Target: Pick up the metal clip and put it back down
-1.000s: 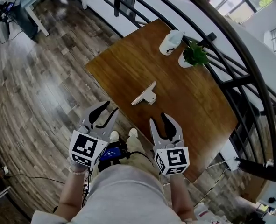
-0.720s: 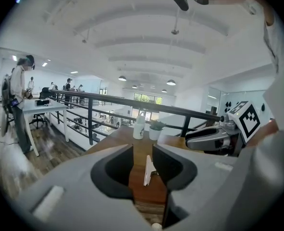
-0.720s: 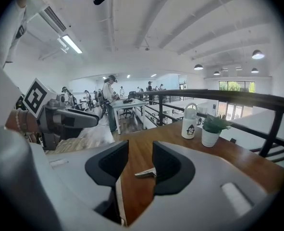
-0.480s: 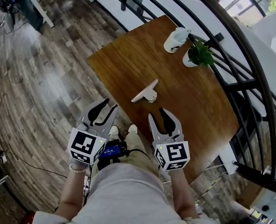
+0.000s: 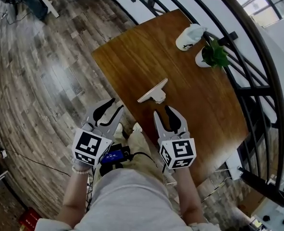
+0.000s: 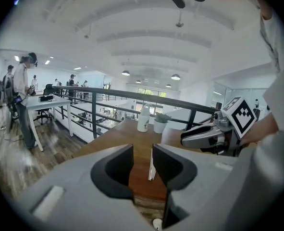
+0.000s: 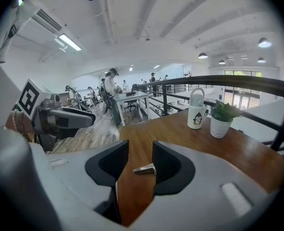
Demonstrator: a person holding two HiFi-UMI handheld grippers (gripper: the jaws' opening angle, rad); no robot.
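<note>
**Step in hand: approach, clip not yet gripped**

**Head view.** The metal clip (image 5: 154, 91) lies on the wooden table (image 5: 180, 66), near the edge closest to you. The right gripper (image 5: 162, 111) hovers over that edge, just short of the clip. The left gripper (image 5: 117, 105) is off the table, above the floor. A white bottle (image 5: 190, 36) and a potted plant (image 5: 214, 56) stand at the far corner, well apart from the clip.

**Left gripper view.** The jaws stand a narrow gap apart and hold nothing. The clip shows edge-on in the gap, further along the table, not touched.

**Right gripper view.** The jaws also stand a narrow gap apart and are empty. The clip lies flat on the table and is framed between the 2 jaws, ahead of their tips.

**Next move, as judged.** Pickup has not begun. The right gripper looks best placed. Bring it forward and down until its 2 jaws stand on either side of the clip. Then close. The clip lies low and flat, so the jaws need to come close to the table before you close them.
</note>
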